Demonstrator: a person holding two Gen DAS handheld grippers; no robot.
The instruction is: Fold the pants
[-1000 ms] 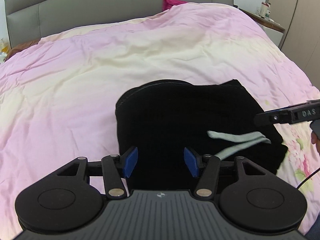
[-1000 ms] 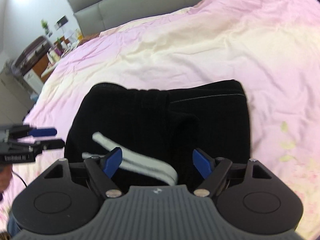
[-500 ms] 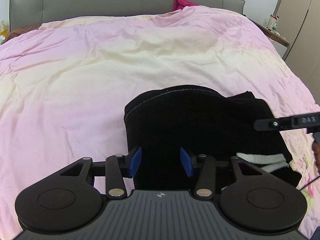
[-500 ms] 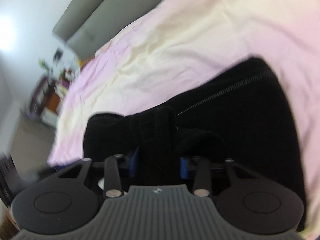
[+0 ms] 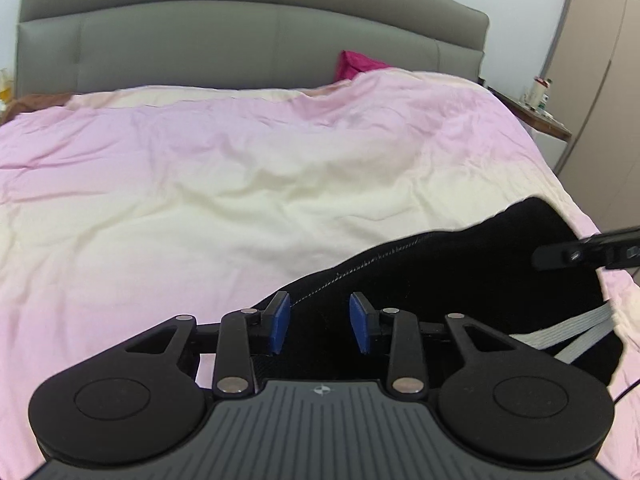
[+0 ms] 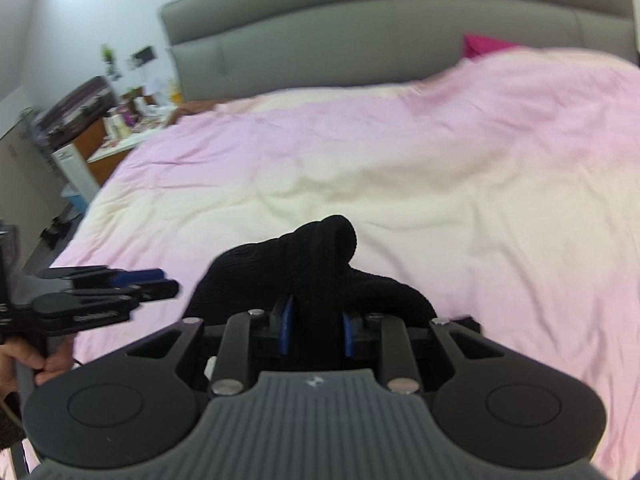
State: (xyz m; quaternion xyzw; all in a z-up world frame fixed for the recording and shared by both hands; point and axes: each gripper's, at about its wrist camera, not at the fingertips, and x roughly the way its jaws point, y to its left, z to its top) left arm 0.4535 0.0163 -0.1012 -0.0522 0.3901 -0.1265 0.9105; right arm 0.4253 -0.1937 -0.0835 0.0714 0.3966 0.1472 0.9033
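Right tongs (image 6: 314, 330) clamp bunched pants (image 6: 320, 256) — left tongs (image 5: 320, 324) gape alongside.

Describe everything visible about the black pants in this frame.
The black pants look like soft knit fabric with a stitched seam along the far edge and a grey drawstring trailing off their right side. They lie bunched on the pink and cream duvet. The right gripper is clamped on a raised fold. The left gripper is open, its fingers straddling the near edge.
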